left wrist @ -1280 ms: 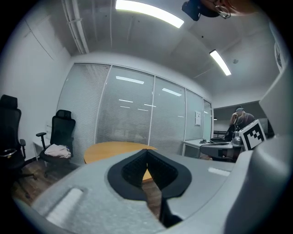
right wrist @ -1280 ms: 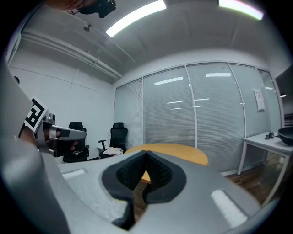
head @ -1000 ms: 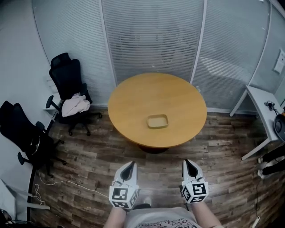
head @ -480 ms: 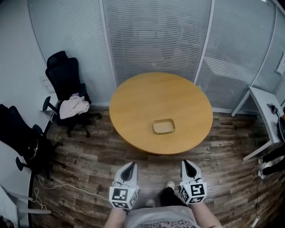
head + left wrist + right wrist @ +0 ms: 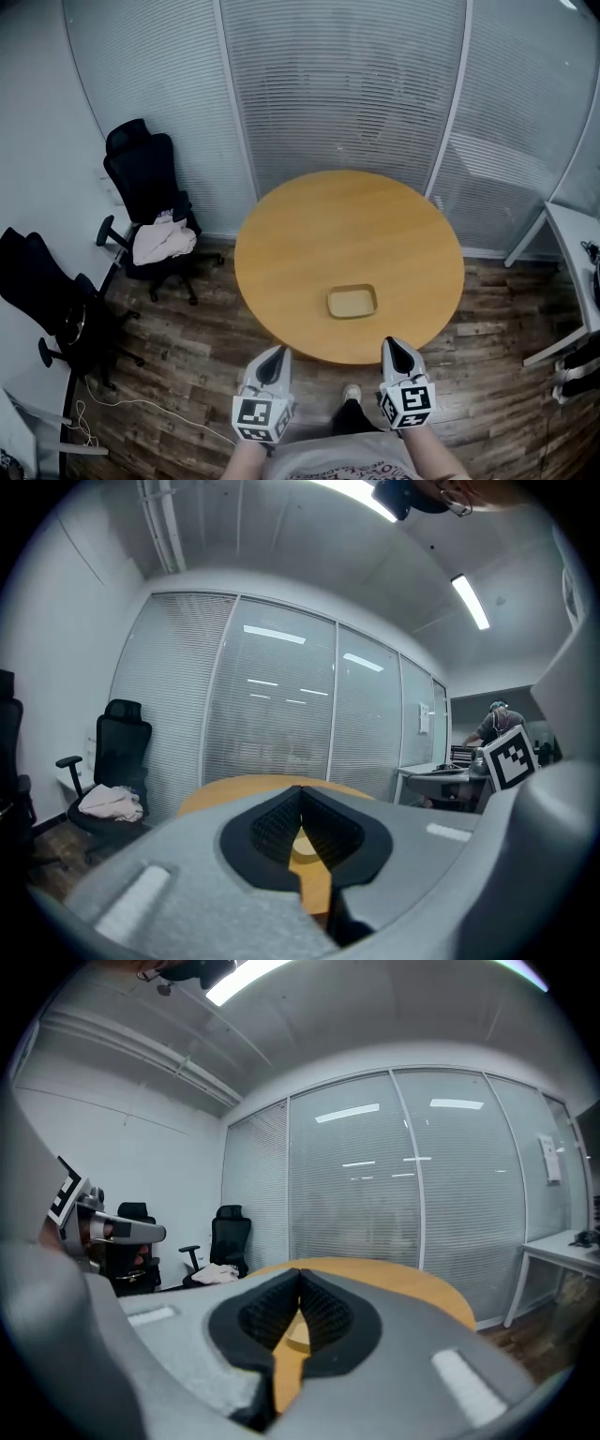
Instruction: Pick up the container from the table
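Office: glass partitions [image 5: 347,94], swivel chairs [image 5: 141,167]

Grey hand-held grippers [image 5: 276,354] [image 5: 393,347] carry black-and-white marker cubes [image 5: 255,413]

The person is closing in on the desk [image 5: 309,234]. A second ago a wide strip of wooden floor [image 5: 206,366] lay between its near edge and the two grippers. Now that edge sits just ahead of the left gripper [image 5: 278,350] and the right gripper [image 5: 391,342], with the right one's tip almost at the rim in the head view. The container [image 5: 352,302] has come down the head view with the desk, from well ahead to near the right gripper, slightly to its left. A shoe [image 5: 352,391] now shows on the floor between the grippers. Over on the right, the white side desk [image 5: 572,225] has slipped towards the frame edge, and less of it shows.
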